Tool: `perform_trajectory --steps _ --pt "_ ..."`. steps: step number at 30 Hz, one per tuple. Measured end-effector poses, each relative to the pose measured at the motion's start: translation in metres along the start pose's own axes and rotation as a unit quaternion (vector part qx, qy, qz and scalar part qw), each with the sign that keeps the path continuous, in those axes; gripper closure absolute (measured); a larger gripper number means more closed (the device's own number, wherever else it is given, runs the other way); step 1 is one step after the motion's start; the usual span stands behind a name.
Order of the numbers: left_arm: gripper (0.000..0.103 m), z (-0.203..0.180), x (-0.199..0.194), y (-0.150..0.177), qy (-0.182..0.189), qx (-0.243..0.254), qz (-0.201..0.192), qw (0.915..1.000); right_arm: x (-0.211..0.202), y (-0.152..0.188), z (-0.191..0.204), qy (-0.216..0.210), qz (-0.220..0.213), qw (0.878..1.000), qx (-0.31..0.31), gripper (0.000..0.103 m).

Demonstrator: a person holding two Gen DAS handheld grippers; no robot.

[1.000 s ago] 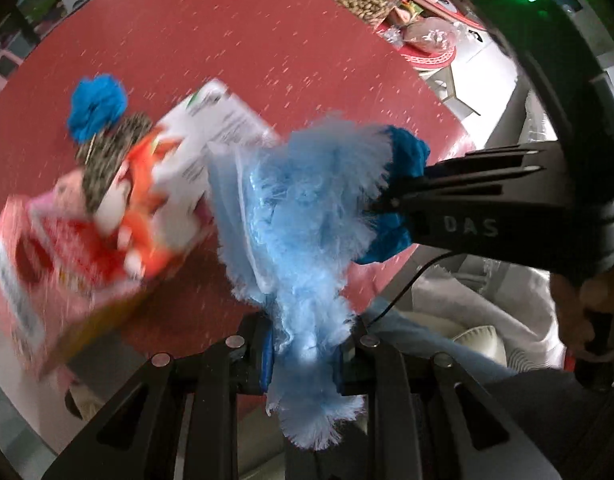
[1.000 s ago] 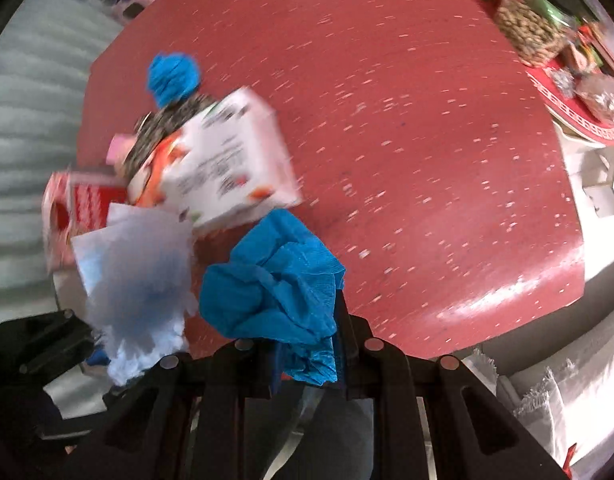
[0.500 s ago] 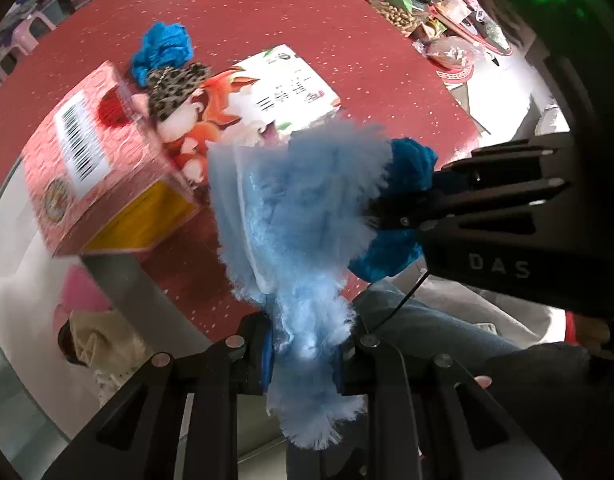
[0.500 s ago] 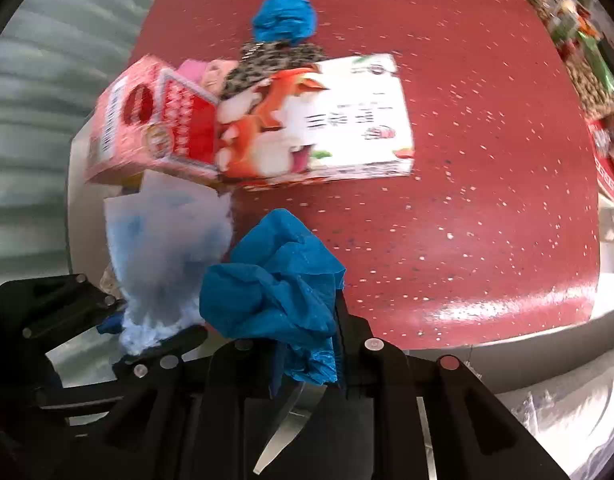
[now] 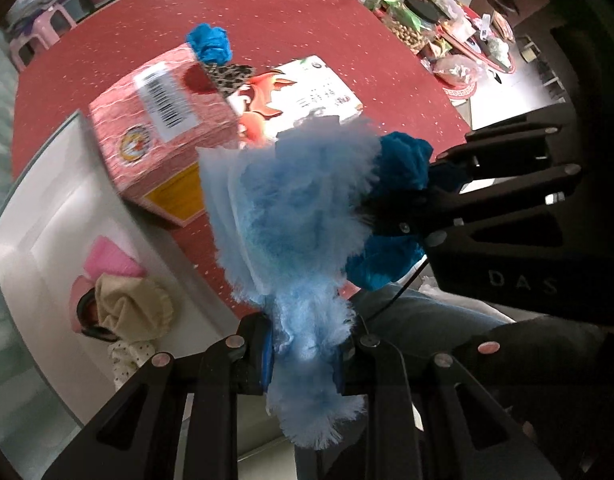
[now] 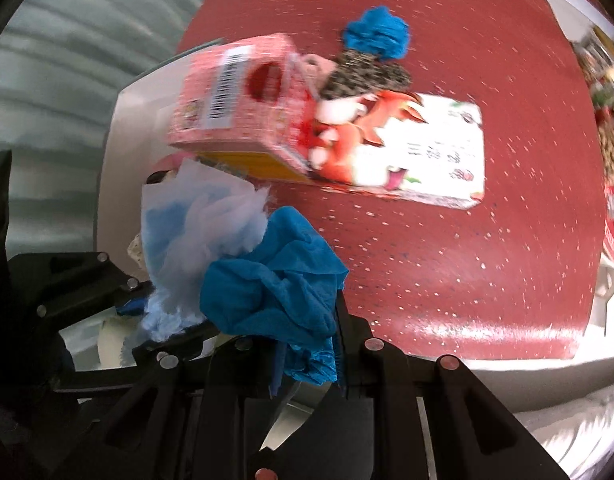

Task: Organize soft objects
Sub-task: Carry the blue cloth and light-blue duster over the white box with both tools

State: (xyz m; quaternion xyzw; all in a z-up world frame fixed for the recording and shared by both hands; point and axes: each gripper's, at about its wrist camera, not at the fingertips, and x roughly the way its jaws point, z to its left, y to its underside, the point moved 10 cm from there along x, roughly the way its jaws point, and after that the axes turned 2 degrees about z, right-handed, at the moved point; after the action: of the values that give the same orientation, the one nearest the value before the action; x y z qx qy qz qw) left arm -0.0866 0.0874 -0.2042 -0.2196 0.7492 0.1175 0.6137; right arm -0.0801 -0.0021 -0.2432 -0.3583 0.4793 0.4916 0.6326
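Left gripper (image 5: 307, 354): jaws clamped on a fluffy pale-blue cloth (image 5: 295, 216) that rises toward 12 o'clock; right gripper (image 6: 307, 344): jaws closed on a crumpled deep-blue cloth (image 6: 275, 280), the two cloths touching side by side over the near edge of the red speckled counter (image 6: 447, 272). Below the counter edge at 8 o'clock in the left wrist view, a white bin (image 5: 47, 208) holds pink and beige soft items (image 5: 127, 300). Farther on the counter, toward 12 o'clock, lie a pink cardboard box with a barcode label (image 5: 159, 128) and a white carton with an orange fox print (image 5: 307, 100), with a leopard-print fabric piece (image 5: 227, 76) and a small blue fabric ball (image 5: 209, 42) behind them.
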Motion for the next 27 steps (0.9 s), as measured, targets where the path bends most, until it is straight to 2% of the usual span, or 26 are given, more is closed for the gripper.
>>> perform_trajectory --steps 8,17,23,27 --pt "0.079 0.021 -0.019 0.015 -0.006 -0.026 -0.020 0.9995 -0.006 -0.011 0.039 0.004 0.003 0.998 -0.065 0.081" --pt "0.079 0.052 -0.041 0.031 -0.016 -0.077 -0.042 0.9960 -0.005 -0.024 0.087 0.000 0.016 0.991 -0.135 0.082" --pt "0.079 0.079 -0.049 0.045 -0.033 -0.125 -0.050 0.9904 -0.003 -0.035 0.121 -0.003 0.021 0.984 -0.179 0.081" --pt "0.079 0.101 -0.053 0.053 -0.038 -0.173 -0.056 0.9826 -0.002 -0.047 0.140 -0.007 0.017 0.981 -0.194 0.082"
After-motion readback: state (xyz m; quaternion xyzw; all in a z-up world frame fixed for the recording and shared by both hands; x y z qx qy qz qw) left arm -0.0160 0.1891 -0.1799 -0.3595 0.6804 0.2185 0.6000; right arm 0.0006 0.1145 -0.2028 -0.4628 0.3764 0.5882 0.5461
